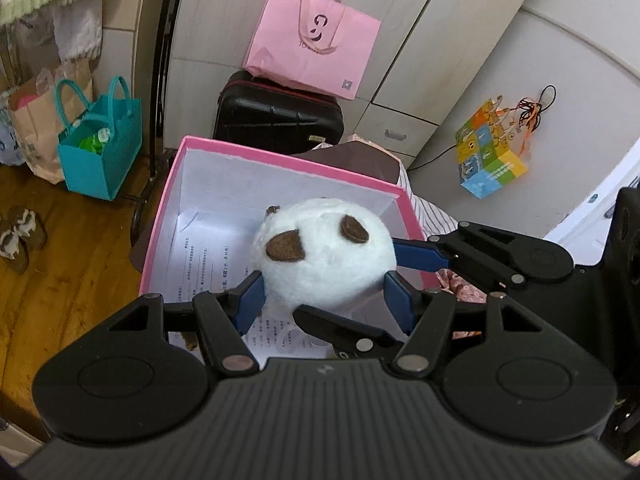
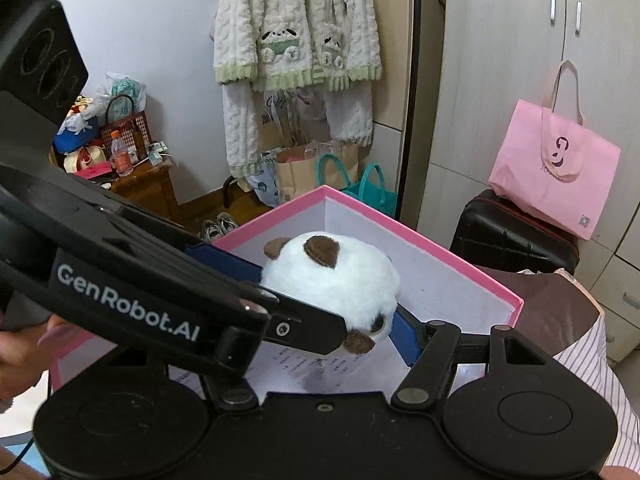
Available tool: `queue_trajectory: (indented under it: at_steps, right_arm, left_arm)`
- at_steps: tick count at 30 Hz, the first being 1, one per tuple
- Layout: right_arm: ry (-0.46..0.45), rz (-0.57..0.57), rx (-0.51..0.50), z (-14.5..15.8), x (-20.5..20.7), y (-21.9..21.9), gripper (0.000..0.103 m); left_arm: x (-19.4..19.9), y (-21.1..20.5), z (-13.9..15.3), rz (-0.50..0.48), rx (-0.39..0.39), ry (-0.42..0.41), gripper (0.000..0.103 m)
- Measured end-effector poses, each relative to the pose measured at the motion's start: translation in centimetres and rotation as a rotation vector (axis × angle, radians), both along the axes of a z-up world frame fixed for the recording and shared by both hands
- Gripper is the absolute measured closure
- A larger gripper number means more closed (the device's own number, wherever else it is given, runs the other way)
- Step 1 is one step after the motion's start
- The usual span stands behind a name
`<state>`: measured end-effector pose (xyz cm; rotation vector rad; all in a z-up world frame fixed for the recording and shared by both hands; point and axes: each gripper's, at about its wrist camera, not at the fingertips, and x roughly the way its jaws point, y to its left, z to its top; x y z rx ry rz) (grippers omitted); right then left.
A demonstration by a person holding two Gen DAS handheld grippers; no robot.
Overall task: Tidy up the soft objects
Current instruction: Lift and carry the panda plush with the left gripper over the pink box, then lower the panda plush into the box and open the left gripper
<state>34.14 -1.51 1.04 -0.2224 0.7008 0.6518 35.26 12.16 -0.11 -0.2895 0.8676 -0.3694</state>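
Two hand-held grippers, left (image 1: 324, 298) and right (image 2: 320, 312), each clamp the white plush toy (image 1: 326, 256) over the pink box (image 1: 280, 160). Advise lowering it well inside before either loosens its hold.

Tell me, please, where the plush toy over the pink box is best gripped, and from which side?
Grip the plush toy across its round white middle, coming in level from the sides, as both hand-held grippers do. The left hand-held gripper pinches its lower flanks; the right hand-held gripper closes across it too. The body is soft and ball-shaped, so the widest part seats best; the felt ears look too thin.
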Motion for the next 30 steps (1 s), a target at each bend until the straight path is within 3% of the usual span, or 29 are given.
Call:
queue_trajectory:
  at_steps: [7,11,24,30]
  right_arm:
    - [0.024,-0.001,-0.06,-1.5,1.6,0.8,0.031]
    - [0.027,0.002,-0.062,-1.8,1.8,1.0,0.033]
    - [0.033,-0.05,-0.034,0.1,-2.2,-0.6,0.031]
    - [0.014,-0.048,-0.031,1.9,-5.5,-0.6,0.029]
  left_arm:
    - [1.5,0.0,-1.4,0.001,0.005,0.046,0.042]
    - [1.8,0.2,-1.9,-0.014,-0.056,0.056,0.042]
    - [-4.6,0.9,2.4,-0.06,0.113,-0.146,0.034]
    - [-8.3,1.5,4.5,-0.084,0.139,-0.217,0.032]
